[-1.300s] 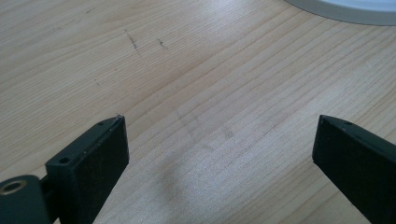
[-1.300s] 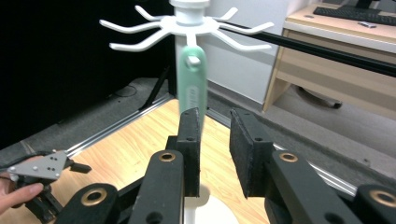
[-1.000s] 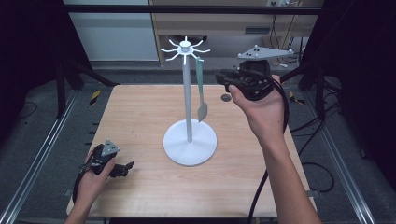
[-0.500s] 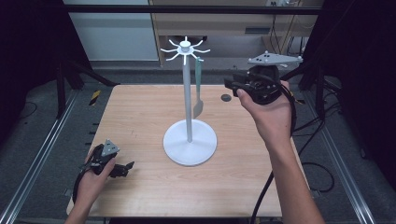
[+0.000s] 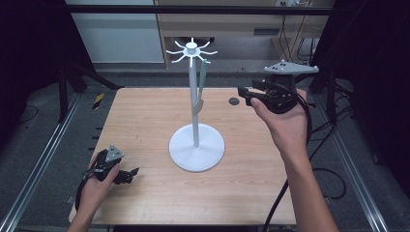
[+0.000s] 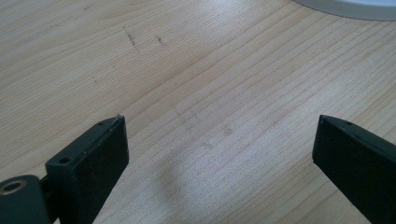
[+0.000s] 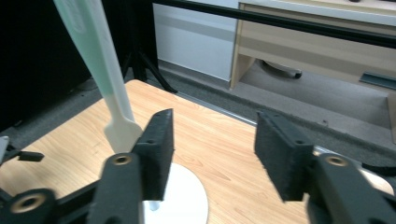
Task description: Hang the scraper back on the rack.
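A white stand with a ring of hooks on top rises from the middle of the wooden table. A pale green spatula hangs from one hook, close to the pole. My right gripper is held in the air to the right of the spatula, pointing left at it, apart from it. Its jaws have just been opening and stand open with nothing between them. In the right gripper view the spatula hangs left of the right gripper. My left gripper rests open at the table's front left corner.
A small dark round spot lies on the table just below the right gripper. The stand's base shows ahead of the left gripper. Metal rails run along both sides of the table. A cabinet stands behind.
My right gripper has drawn back to the right, away from the spatula, and its jaws have spread. The spatula now hangs closer to the pole. The left hand stays put.
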### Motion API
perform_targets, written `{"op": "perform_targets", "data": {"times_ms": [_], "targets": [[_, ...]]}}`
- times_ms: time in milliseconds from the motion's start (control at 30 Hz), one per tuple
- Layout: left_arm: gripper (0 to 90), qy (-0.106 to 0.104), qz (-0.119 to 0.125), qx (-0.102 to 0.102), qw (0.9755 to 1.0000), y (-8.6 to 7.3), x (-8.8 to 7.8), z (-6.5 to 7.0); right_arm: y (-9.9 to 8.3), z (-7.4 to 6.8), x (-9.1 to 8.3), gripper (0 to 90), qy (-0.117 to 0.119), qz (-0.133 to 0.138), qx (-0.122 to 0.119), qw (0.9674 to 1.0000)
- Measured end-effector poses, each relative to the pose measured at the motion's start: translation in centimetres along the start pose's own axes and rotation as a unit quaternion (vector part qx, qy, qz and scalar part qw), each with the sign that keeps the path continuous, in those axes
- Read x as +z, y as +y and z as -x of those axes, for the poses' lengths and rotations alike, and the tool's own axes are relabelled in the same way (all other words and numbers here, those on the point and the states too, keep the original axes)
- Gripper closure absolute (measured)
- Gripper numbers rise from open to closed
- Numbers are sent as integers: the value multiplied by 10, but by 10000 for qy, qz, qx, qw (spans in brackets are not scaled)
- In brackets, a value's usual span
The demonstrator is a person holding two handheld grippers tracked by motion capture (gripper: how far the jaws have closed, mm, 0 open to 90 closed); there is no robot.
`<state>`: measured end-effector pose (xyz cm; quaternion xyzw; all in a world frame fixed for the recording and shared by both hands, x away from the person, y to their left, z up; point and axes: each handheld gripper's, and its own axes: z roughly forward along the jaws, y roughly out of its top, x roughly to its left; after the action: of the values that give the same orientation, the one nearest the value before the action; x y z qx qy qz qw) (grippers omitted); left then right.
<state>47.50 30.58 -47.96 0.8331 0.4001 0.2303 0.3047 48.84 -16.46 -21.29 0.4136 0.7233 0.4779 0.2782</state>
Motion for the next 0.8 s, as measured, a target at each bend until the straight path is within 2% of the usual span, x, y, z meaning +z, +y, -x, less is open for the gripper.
{"op": "perform_targets", "data": {"times_ms": [233, 467, 800], "targets": [[34, -5, -34, 34, 10000, 0, 0, 0, -20, 5, 5, 297, -132, -43, -16, 9999], [34, 4, -31, 37, 10000, 0, 0, 0, -49, 10, 7, 180, -325, -49, 36, 9995], [33, 20, -63, 69, 10000, 0, 1, 0, -94, 18, 10, 127, -366, -171, 129, 9991]]}}
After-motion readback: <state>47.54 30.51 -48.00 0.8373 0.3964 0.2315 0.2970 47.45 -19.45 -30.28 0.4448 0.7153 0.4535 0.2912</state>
